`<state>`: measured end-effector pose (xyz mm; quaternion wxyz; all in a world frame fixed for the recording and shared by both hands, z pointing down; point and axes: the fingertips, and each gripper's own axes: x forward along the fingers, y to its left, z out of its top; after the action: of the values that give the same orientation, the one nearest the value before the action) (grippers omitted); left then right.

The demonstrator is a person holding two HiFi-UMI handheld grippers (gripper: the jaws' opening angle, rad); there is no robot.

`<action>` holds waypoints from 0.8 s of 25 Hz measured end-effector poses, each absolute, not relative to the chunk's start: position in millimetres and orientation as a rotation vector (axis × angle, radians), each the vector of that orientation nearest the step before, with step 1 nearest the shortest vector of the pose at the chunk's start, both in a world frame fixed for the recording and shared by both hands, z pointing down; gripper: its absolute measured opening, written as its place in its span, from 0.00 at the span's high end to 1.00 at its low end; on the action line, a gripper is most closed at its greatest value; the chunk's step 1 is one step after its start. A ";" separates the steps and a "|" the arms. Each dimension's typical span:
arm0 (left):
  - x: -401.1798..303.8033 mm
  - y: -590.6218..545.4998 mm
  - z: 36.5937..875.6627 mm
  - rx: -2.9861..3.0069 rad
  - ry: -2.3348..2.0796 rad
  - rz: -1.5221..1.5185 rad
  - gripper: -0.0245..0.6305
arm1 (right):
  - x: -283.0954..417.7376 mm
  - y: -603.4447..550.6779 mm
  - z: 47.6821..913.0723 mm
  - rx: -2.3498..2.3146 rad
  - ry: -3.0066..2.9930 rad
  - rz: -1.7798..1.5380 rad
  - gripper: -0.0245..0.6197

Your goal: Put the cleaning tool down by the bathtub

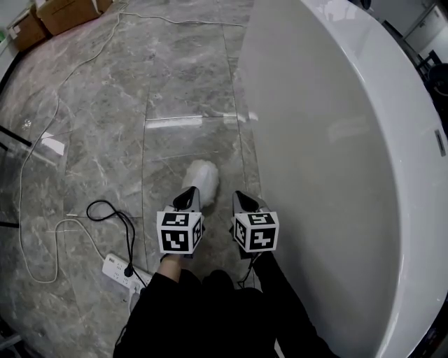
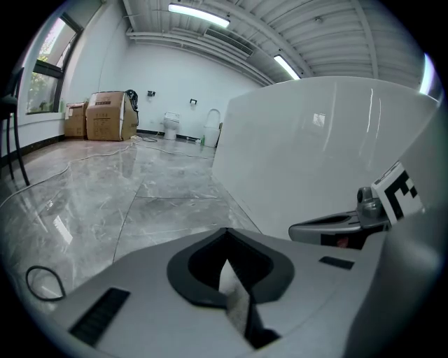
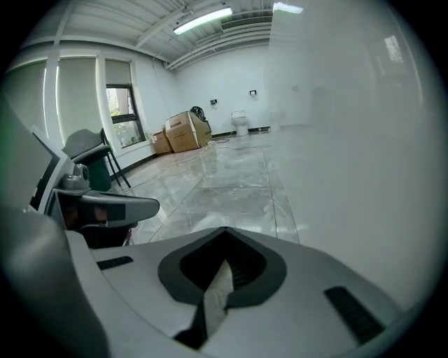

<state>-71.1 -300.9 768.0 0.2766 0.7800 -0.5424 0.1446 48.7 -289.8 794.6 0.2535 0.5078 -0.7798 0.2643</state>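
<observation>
Fingers [image 2: 150, 283] of the left gripper [image 2: 225, 232] are pressed together with nothing between them, and the right gripper [image 3: 224, 231] has its jaws closed and empty too.

At the floor's [image 1: 105, 119] far left corner stand cardboard boxes [image 1: 66, 12] with their flaps closed, so their contents cannot be seen. A thin white cable [image 1: 28, 210] loops down the left side. Near the bottom edge a white power strip [image 1: 120, 270] lies flat with a black cord [image 1: 112, 211] plugged in and coiled beside it.

The cleaning tool [image 1: 203, 175] — a white fluffy head — lies on the tiles just ahead of the left gripper's tips, free of both grippers and near the foot of the bathtub [image 1: 336, 140].

The tub's curved white wall fills the right side; its inside is not visible. Bare tile stretches wide from the tool to the floor's far edge — only a narrow strip lies between the tool and the tub wall.
</observation>
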 end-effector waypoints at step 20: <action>-70.0 -299.4 764.3 2.116 -1.446 0.363 0.95 | 43.0 -286.9 789.8 1.370 -2.116 0.676 0.96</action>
<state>-70.0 -299.4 764.3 0.2731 0.7865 -0.5373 0.1350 43.0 -286.9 789.8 0.2628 0.5064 -0.7824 0.2499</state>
